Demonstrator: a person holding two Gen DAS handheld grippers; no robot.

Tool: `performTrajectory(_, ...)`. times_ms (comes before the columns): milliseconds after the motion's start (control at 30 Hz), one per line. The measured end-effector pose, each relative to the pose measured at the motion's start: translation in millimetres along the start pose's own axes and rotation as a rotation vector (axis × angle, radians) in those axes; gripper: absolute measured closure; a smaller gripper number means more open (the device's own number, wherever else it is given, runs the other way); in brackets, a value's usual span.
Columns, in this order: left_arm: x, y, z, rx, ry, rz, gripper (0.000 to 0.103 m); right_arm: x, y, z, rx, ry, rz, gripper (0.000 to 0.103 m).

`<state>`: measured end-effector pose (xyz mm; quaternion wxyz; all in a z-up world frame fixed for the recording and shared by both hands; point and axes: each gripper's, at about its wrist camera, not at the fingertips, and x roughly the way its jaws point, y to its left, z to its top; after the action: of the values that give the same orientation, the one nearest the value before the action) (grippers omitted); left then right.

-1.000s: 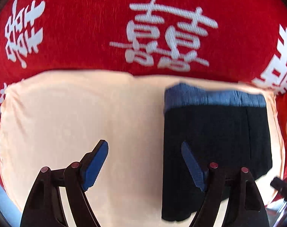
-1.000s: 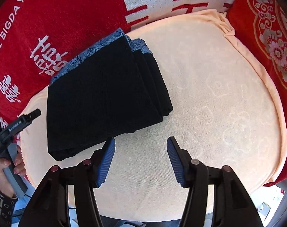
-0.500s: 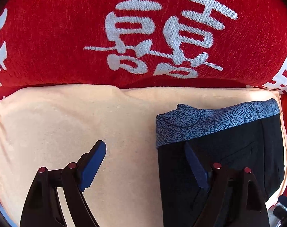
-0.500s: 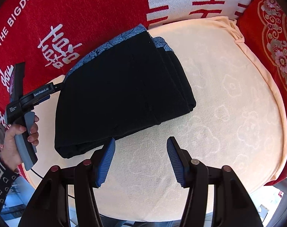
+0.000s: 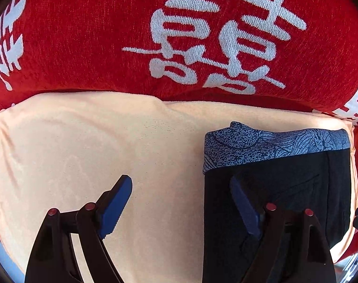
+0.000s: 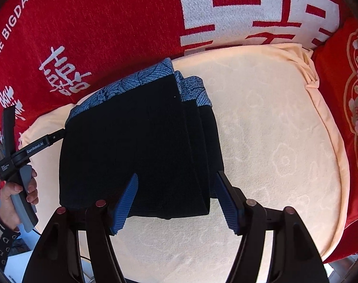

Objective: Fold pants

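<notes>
The pants (image 6: 136,141) are black with a blue patterned waistband (image 6: 122,85). They lie folded in a thick stack on the cream cushion (image 6: 273,141). My right gripper (image 6: 176,198) is open, its jaws either side of the stack's near edge. In the left wrist view the pants (image 5: 285,188) sit at the right with the waistband (image 5: 273,146) towards the backrest. My left gripper (image 5: 181,202) is open and empty, straddling the stack's left edge, the right jaw over the black cloth. The left gripper also shows in the right wrist view (image 6: 32,148), held by a hand.
A red backrest with white characters (image 5: 202,42) rises behind the cushion. A red floral pillow (image 6: 353,118) lies at the cushion's right side. The cushion's front edge (image 6: 202,266) drops off near me.
My right gripper has moved forward to the stack's near edge, jaws now around it. My left gripper moved forward earlier, then held roughly still. Both stay open.
</notes>
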<state>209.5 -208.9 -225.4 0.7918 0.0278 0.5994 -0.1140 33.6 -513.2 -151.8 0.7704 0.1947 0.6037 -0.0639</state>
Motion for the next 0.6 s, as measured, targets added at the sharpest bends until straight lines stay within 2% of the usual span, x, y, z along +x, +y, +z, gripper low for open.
performTrajectory(300, -5, -12, 1, 0.053, -0.001, 0.034, 0.017, 18, -19, -1, 0.018, 0.050, 0.035, 0.028)
performTrajectory(433, -9, -12, -3, 0.075, 0.005, 0.020, 0.017, 23, -29, 0, 0.028, 0.065, 0.049, 0.025)
performTrajectory(533, -15, -15, -9, 0.130, 0.008, 0.011, 0.017, 28, -38, 2, 0.039, 0.080, 0.061, 0.024)
performTrajectory(600, -20, -15, -12, 0.150, 0.025, -0.035, 0.017, 33, -45, 5, 0.044, 0.096, 0.079, 0.024)
